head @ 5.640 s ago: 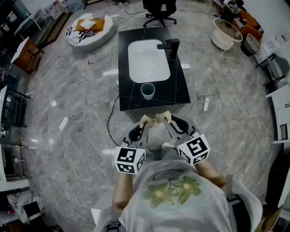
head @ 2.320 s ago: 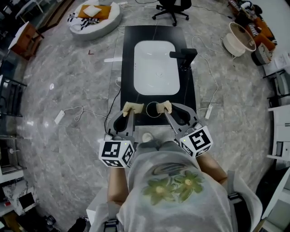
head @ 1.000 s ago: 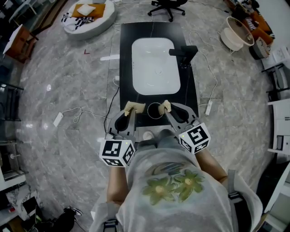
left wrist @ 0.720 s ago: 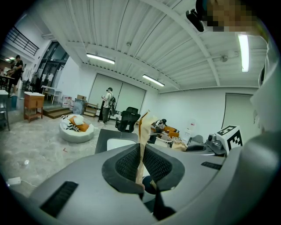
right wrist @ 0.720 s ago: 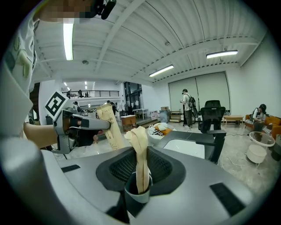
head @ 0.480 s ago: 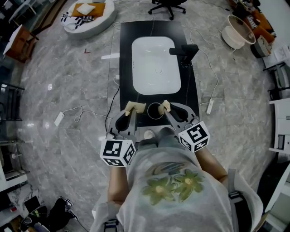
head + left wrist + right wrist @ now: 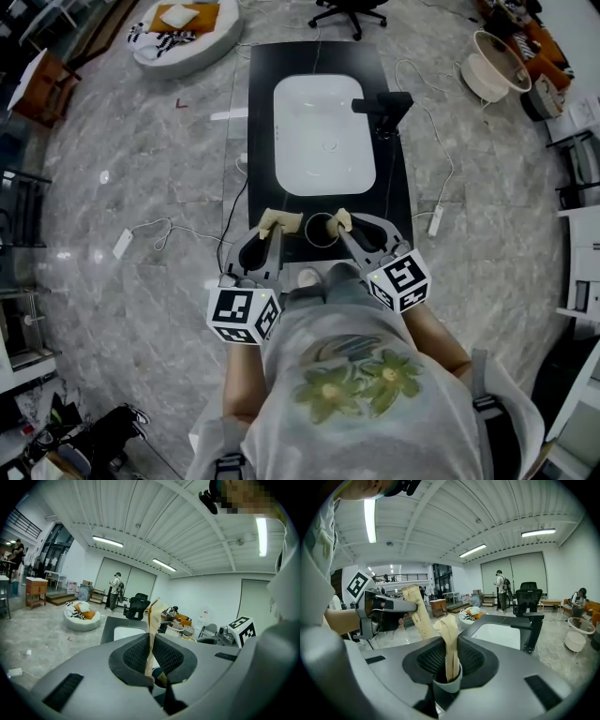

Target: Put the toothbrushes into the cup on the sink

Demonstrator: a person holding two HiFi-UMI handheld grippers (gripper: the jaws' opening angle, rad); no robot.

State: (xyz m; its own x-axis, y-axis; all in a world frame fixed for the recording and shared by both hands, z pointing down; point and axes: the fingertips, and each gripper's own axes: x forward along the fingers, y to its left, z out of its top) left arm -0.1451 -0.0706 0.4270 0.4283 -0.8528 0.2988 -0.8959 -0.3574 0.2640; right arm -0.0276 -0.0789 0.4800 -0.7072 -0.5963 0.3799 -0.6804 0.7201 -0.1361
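**Two wrapped toothbrushes held at the cup**

The left gripper is clamped narrow on the left toothbrush, a slim stick in a tan paper sleeve that stands upright between the pads. The right gripper grips the right toothbrush, also sleeved in tan paper. Its lower end appears to dip inside the rim of the small white round cup.

In the head view the cup stands at the near edge of the black stone counter. The white oval sink basin lies beyond it, with the black faucet on the far right. The two grippers flank the cup, the left one just beside it.

Handling, as judged:
- **Weight and stiffness:** each toothbrush is probably light, with a stiff core under a soft, crinkling sleeve.
- **Slip:** the paper may slide or pivot in the pads.
- **Where to grip:** a firm hold near mid-length suits best, leaving the lower end free to enter the cup.
- **The cup:** it looks light and could tip if nudged sideways.
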